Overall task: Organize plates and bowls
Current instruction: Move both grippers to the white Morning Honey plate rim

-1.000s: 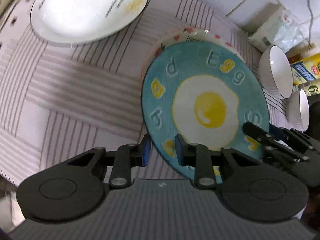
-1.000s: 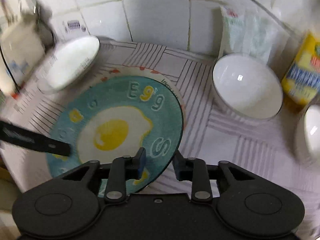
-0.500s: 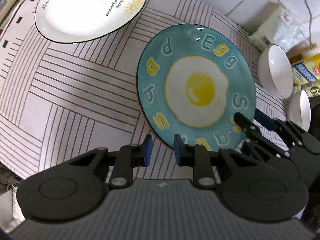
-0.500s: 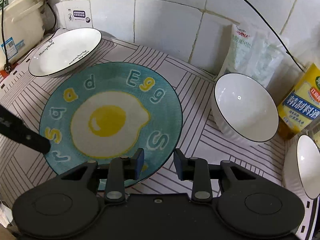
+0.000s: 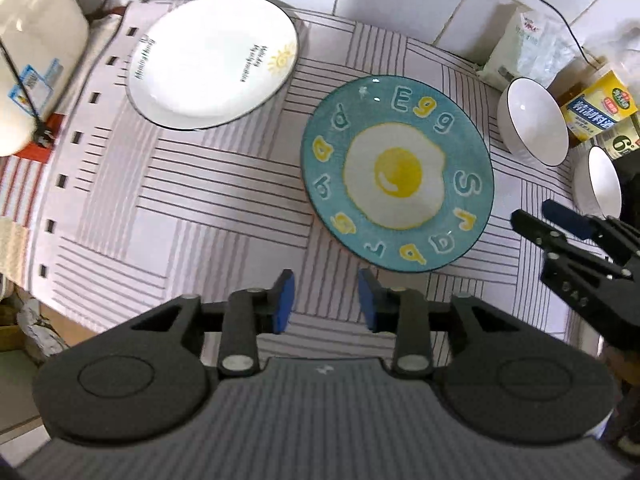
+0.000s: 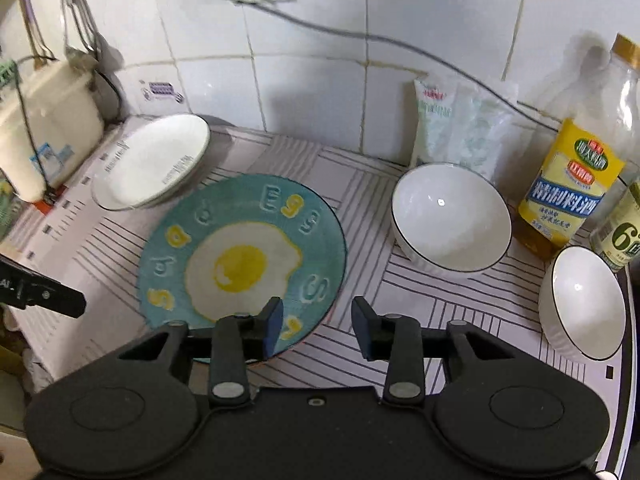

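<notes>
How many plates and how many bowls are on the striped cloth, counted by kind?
Plates: 2, the white round plate and the teal fried-egg plate.
Bowls: 2, the larger white bowl and the smaller white bowl.
Total: 4

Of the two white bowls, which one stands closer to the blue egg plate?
The larger white bowl, in front of the white bag; it sits beside the egg plate. The smaller bowl stands farther away, by the bottles.

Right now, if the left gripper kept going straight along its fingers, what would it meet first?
Most likely the bare striped cloth. The left gripper, open and empty, points at cloth just short of the egg plate; depth is uncertain.
</notes>
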